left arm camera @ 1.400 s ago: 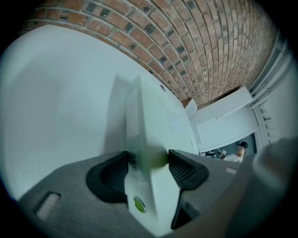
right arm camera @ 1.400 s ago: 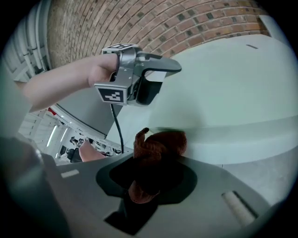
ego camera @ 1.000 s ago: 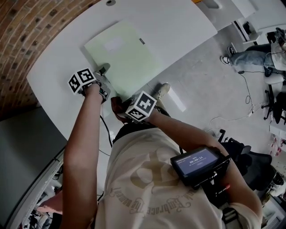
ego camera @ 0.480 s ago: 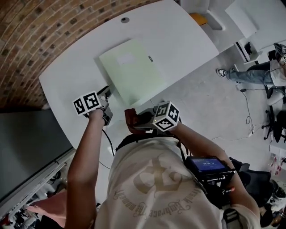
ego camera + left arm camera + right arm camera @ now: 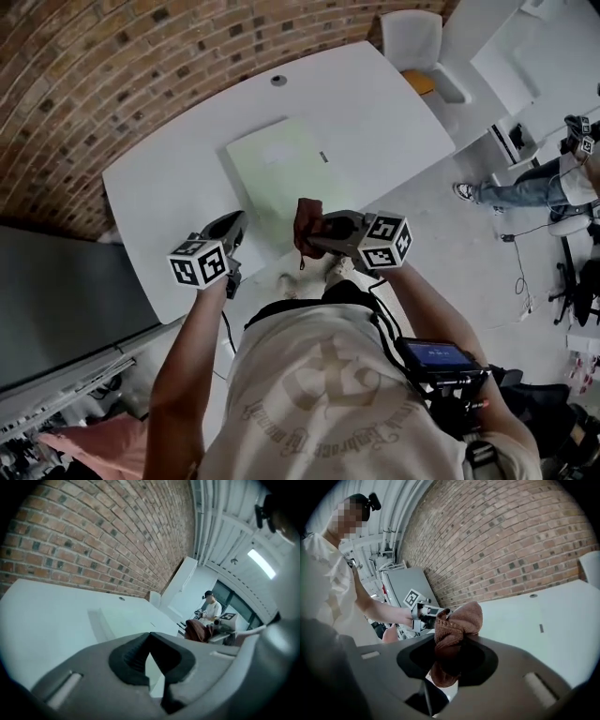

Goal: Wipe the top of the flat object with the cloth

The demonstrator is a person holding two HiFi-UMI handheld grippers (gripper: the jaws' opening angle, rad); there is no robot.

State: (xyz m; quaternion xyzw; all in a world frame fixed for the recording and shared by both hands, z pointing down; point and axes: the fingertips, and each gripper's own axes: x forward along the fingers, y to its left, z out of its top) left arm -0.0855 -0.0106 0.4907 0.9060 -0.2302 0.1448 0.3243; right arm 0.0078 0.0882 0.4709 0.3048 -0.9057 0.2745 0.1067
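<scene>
A pale green flat folder [image 5: 281, 173] lies on the white table [image 5: 169, 187]. My right gripper [image 5: 311, 228] hangs above the folder's near edge, shut on a bunched reddish-brown cloth [image 5: 306, 220]. In the right gripper view the cloth [image 5: 457, 620] bulges up from between the jaws. My left gripper [image 5: 236, 225] hovers just left of the folder's near corner. Its jaws have just been closing and now meet with nothing between them [image 5: 150, 639]. From the left gripper view the folder [image 5: 122, 620] lies ahead and the cloth [image 5: 197, 631] is at the right.
A brick wall [image 5: 141, 56] curves behind the table. A round hole [image 5: 278, 81] sits near the table's far edge. A white chair [image 5: 412, 37] stands at the far right corner. A grey cabinet [image 5: 56, 309] is at the left. A seated person [image 5: 525, 187] is at the right.
Both grippers have lifted off the table and now hang above its near edge. The left jaws went from open to shut. The right gripper still holds the cloth.
</scene>
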